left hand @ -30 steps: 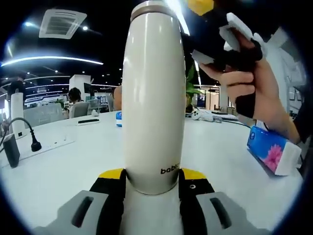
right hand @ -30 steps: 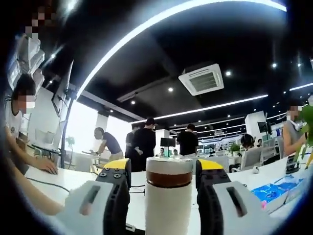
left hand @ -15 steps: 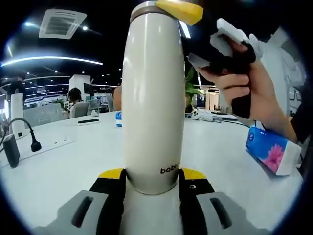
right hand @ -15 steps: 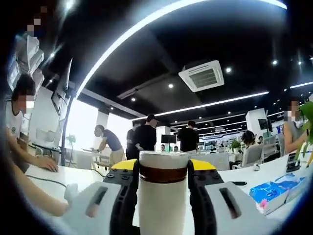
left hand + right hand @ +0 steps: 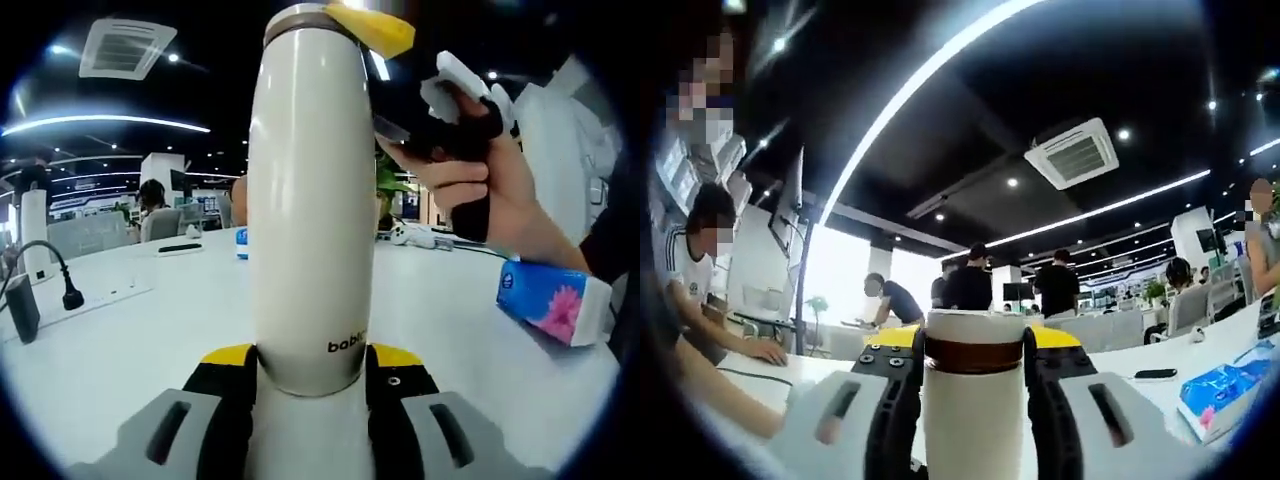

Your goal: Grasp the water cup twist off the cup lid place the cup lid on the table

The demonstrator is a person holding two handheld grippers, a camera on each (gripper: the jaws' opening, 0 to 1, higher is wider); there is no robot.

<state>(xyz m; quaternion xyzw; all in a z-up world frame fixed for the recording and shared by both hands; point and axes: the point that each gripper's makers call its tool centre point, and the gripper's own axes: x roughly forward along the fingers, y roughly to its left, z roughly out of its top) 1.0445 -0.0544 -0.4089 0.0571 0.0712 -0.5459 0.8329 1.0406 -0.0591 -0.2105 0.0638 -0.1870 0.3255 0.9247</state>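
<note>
In the left gripper view, the left claw [image 5: 310, 372] grips the base of the cream water cup [image 5: 308, 200], upright above the white table [image 5: 120, 340]. In the right gripper view, the right claw [image 5: 974, 352] is closed on the cup lid [image 5: 974, 345].

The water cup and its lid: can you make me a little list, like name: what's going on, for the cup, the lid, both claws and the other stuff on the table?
water cup: cream, upright, on the white table
cup lid: on top of the cup, above a brown band
left claw: shut on the cup's lower part
right claw: shut on the lid, one jaw each side
hand: holds the right claw by the cup's top
tissue pack: blue with a pink flower, lying on the table
power strip: on the table, black plug in it
</note>
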